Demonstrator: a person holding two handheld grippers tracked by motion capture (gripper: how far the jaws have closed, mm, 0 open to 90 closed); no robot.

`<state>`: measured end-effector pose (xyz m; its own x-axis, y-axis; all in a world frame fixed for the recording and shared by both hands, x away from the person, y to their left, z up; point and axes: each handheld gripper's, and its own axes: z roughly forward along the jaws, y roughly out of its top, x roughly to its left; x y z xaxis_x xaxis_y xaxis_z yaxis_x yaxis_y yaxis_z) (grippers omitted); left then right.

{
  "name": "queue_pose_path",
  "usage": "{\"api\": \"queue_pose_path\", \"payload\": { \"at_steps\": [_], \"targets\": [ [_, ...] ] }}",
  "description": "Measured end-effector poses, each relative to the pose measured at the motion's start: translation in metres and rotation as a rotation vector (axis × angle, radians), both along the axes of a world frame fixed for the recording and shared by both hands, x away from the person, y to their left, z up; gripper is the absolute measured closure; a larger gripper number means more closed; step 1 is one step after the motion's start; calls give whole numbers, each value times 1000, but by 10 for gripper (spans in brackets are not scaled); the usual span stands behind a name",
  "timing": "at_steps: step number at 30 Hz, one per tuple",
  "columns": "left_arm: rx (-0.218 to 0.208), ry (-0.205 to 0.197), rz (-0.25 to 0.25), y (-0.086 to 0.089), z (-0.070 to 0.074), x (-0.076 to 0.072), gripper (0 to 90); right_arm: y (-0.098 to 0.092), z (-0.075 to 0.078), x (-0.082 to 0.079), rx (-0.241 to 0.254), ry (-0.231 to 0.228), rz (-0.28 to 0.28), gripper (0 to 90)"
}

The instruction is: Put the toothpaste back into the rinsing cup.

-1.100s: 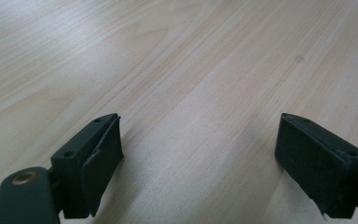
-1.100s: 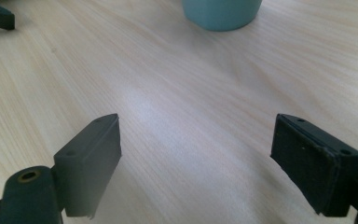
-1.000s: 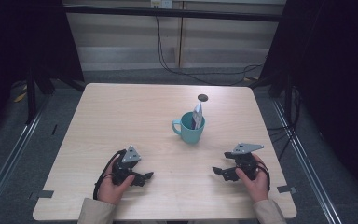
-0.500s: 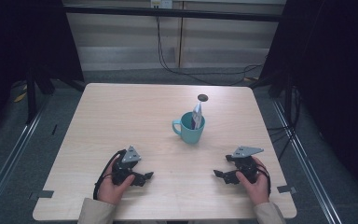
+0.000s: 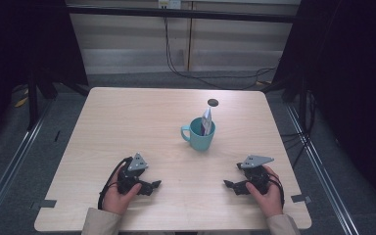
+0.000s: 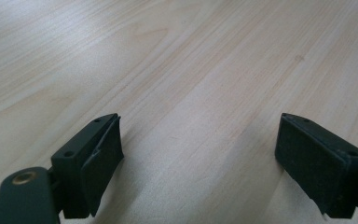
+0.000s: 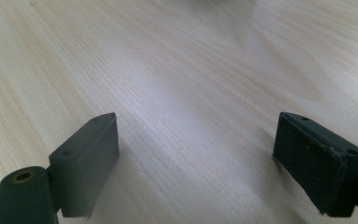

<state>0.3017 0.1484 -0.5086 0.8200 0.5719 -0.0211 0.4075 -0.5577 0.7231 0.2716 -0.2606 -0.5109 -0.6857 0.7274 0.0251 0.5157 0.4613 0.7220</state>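
Resting low on the near part of the pale wooden worktop [image 5: 127,117], the left gripper [image 5: 149,186] and the right gripper [image 5: 231,185] both have their jaws spread wide with nothing between them, bare wood showing in each gripper view. The teal mug [image 5: 199,137] stands upright toward the middle of the worktop, well apart from both, handle to its left, with a folded packet [image 5: 206,120] sticking up inside it.
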Motion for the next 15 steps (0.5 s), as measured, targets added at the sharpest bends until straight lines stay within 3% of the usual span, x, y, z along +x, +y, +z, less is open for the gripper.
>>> {"api": "queue_pose_path", "payload": {
  "at_steps": [15],
  "targets": [
    [0, 0, 0, 0, 0, 0, 144, 0, 0, 0, -1, 0, -4, 132]
  ]
}}
